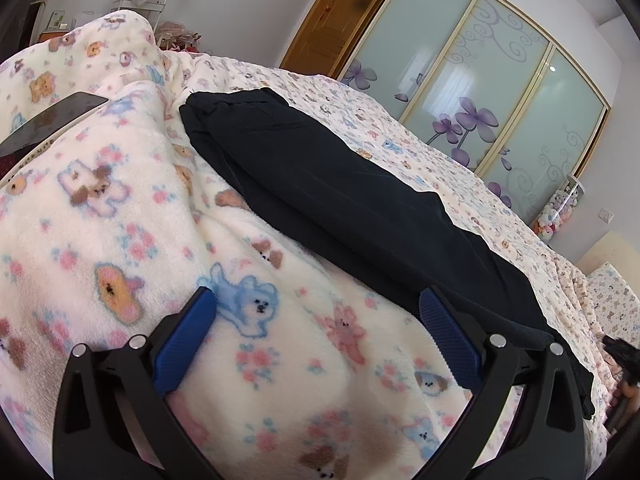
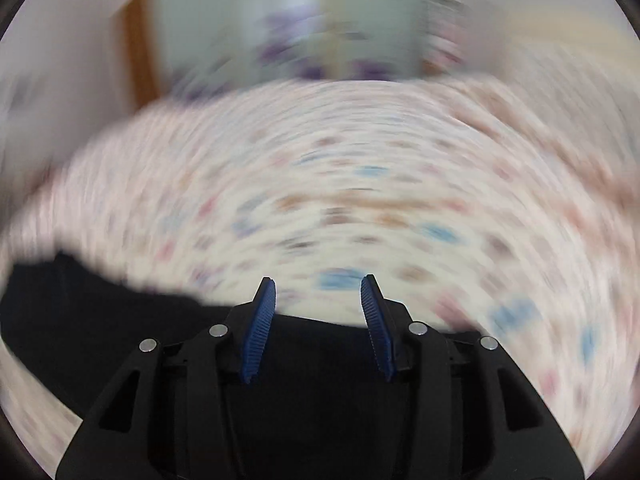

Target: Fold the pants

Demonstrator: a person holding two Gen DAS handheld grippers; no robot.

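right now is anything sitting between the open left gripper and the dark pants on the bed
Nothing visible. The left gripper hangs open over the fleecy animal-print blanket, and the long black folded pants lie just ahead to its right, with only bare blanket between them.

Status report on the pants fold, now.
Left gripper open, over fleece blanket. Right gripper open, empty, view blurred. Black pants lying lengthwise on bed. Dark tablet off left, clear of pants.

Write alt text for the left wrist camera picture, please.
Dark pants lie lengthwise on a bed covered by a fleecy teddy-bear blanket. The open left gripper with blue pads hovers over the blanket beside them, holding nothing. A wardrobe with purple flowers stands behind.
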